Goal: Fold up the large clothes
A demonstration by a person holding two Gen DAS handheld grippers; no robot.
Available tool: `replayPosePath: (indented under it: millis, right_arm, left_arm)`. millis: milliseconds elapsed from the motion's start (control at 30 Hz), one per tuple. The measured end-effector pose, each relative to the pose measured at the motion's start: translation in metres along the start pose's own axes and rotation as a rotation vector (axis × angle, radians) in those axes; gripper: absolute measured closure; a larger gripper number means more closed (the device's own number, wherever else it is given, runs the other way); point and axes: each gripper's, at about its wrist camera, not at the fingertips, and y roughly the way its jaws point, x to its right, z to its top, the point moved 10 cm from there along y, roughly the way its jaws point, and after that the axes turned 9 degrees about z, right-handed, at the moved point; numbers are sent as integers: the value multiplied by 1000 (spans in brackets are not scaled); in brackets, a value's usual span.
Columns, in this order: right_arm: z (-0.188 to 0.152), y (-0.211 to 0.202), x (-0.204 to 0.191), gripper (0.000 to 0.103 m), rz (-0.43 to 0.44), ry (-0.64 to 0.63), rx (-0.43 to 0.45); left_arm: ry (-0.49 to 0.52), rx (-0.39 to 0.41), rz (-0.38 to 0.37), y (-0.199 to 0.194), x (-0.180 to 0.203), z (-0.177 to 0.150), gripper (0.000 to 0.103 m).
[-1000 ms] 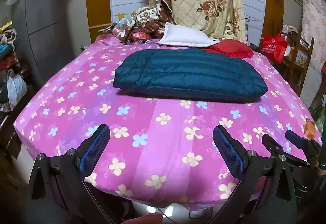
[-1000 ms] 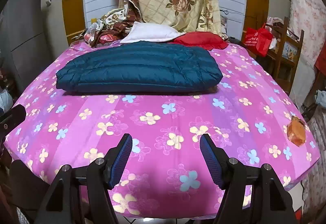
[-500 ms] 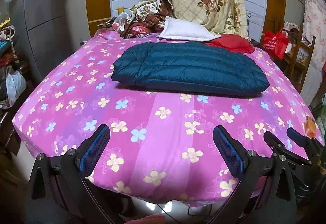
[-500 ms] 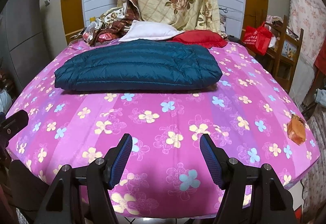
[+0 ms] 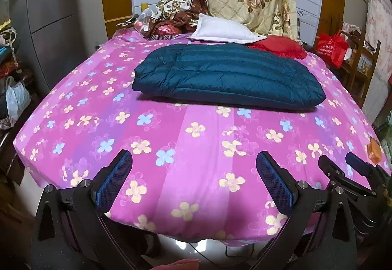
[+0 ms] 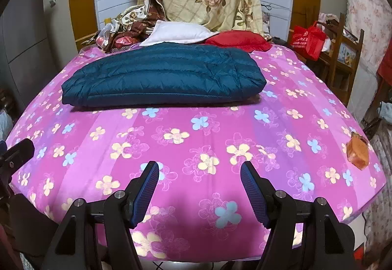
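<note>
- Since the teal down jacket (image 5: 227,78) already lies as a flat, stacked rectangle on the bed (image 5: 196,147), you can judge the folding as done or nearly so; no sleeve or loose flap shows from either wrist view.
- You hold both tools back at the near edge of the bed, well apart from the garment: the left gripper (image 5: 193,179) is released with nothing between its blue pads, and the right gripper (image 6: 198,191) likewise stands spread and empty.
- What may be left for you is only a tidy-up, or one more halving if a smaller bundle is wanted.
- You can see the jacket resting across the middle of the pink flowered sheet, long side toward you, just in front of the white pillow (image 5: 223,29) and red cushion (image 5: 279,48).
- Its quilted channels run lengthwise, its edges look puffy and layered, and its left end shows stacked folds.
</note>
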Motion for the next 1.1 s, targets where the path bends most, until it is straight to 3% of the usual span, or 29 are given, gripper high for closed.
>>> replayPosePath:
  millis: [667,867,1100]
  right_arm:
    - [24,-9,14,33,-34,21,55]
    - [7,4,13,32,-15,37,-28]
    - [-2,2,4,32,-7,15,-28]
  left_arm:
    - [17,-14,-1,7,5,-4,2]
    - [12,-41,-5,9,3,-6,2]
    - [-9,-23,-4,6,-2,-2,2]
